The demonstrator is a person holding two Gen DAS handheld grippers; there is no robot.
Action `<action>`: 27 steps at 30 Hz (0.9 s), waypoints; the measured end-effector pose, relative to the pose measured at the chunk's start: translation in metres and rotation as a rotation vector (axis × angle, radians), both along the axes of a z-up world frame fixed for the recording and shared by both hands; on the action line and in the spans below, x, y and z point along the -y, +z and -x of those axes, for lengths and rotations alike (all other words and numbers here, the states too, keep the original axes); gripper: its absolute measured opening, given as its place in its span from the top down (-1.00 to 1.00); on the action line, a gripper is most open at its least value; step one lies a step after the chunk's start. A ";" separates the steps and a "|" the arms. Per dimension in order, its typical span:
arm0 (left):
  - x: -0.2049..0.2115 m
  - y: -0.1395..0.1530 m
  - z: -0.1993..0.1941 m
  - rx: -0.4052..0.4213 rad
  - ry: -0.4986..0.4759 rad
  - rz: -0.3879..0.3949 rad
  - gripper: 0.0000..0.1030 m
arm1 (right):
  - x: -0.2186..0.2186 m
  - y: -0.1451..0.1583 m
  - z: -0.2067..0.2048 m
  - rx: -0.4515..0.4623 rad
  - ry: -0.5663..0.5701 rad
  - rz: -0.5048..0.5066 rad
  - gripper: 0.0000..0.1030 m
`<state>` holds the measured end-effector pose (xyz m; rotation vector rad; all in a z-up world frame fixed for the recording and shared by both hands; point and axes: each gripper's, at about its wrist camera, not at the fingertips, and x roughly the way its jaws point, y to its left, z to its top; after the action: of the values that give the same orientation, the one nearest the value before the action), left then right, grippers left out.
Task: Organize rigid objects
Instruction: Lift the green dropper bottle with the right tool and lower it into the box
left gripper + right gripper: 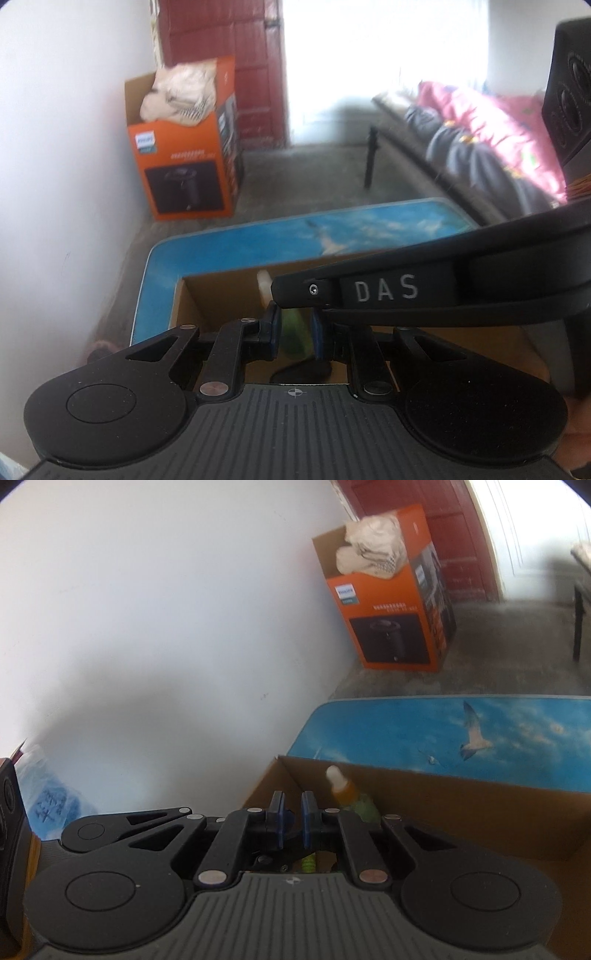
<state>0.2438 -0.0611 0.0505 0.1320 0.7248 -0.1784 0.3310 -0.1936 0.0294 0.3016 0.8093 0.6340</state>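
Both tongs clenched, nothing gripped: left tongs (294,328), right tongs (292,819) above box (461,797). Risk: bottle (341,784) toppled if clipped.

Black left gripper (295,326) and right gripper (292,821): blue-padded fingers (306,823), silver rivets, ribbed grey bodies, "DAS" lettering.

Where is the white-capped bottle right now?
The white-capped bottle stands inside the cardboard box, near its far-left corner, just beyond the right claw in the right wrist view.
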 end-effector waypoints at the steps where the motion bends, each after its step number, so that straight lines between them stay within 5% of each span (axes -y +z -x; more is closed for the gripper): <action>1: 0.001 -0.004 -0.004 -0.014 0.004 -0.007 0.69 | -0.001 -0.004 -0.004 -0.016 -0.004 -0.008 0.79; 12: 0.001 0.012 0.007 -0.028 -0.019 -0.010 0.66 | 0.015 0.005 0.002 -0.036 -0.003 -0.057 0.80; 27: -0.010 0.050 0.069 0.010 -0.035 0.089 0.31 | 0.066 0.063 0.102 0.041 -0.055 -0.100 0.76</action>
<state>0.1743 -0.0514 0.1002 0.0604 0.7033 -0.2433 0.2293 -0.2600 0.0928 0.3995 0.7294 0.6282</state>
